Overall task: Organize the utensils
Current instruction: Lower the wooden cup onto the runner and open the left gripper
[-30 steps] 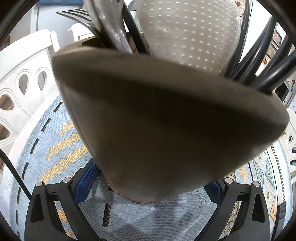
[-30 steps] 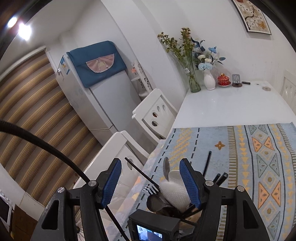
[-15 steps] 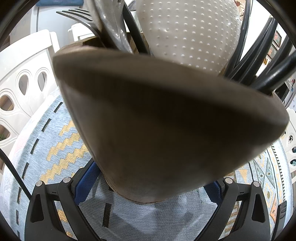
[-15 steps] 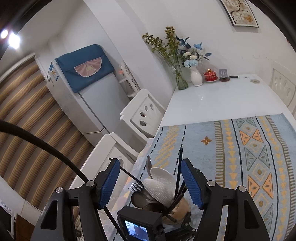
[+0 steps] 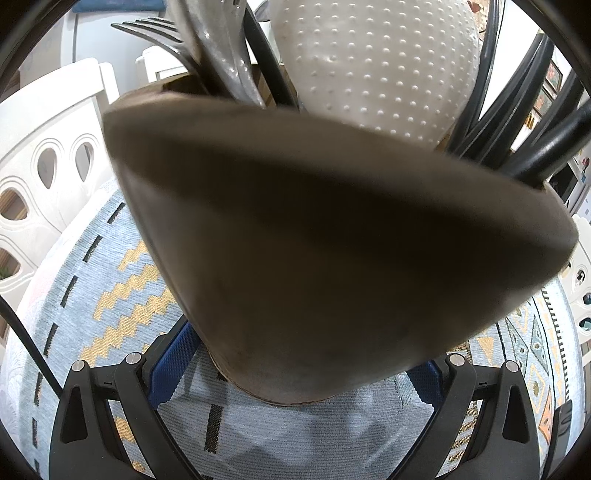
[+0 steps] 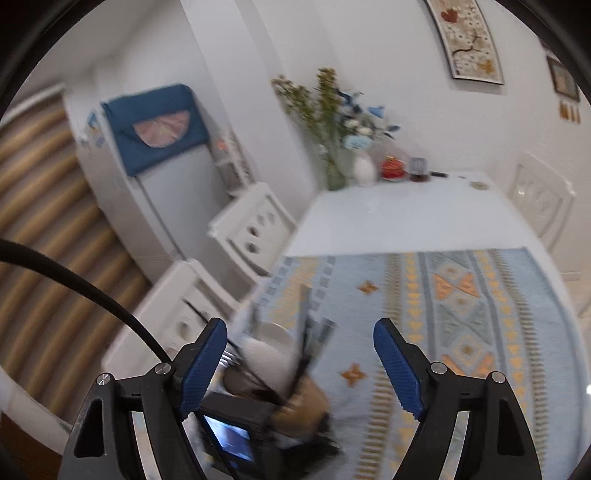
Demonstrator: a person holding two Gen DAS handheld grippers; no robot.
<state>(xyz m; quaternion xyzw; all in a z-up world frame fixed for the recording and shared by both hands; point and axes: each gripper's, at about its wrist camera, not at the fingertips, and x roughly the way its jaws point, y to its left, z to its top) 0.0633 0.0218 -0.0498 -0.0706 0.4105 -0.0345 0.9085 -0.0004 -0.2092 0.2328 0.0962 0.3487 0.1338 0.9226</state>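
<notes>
Utensils bristle from a brown holder (image 5: 332, 240) that fills the left wrist view: a fork (image 5: 147, 27), a grey metal handle (image 5: 218, 48), a white dimpled paddle (image 5: 373, 62) and several black handles (image 5: 517, 122) stand in it together. The left gripper (image 5: 295, 373) is clamped on the holder near its base, a blue pad pressed to each side, and the holder stands on the patterned runner (image 5: 110, 295) that covers this end of the desk (image 6: 388, 214). The right gripper (image 6: 301, 365) hangs above, its jaws apart after widening in the last moments, with nothing between them; the holder sits below and left of it in a blurred view.

The risk now appears to lie with the tall load. The utensils lean outward in different directions, and a careless pass of the right gripper could catch a black handle and lever the holder over, or flick a piece onto the runner. Loosening the left grip too soon might let the top-heavy holder tip on the soft woven cloth.

Beyond the runner the desk is bare white, with a vase of flowers (image 6: 332, 140), a small white vase (image 6: 364, 170) and a red pot (image 6: 393, 168) at its far end. White chairs (image 6: 255, 229) flank it; a refrigerator (image 6: 162, 192) under a blue cover stands by the wall.
</notes>
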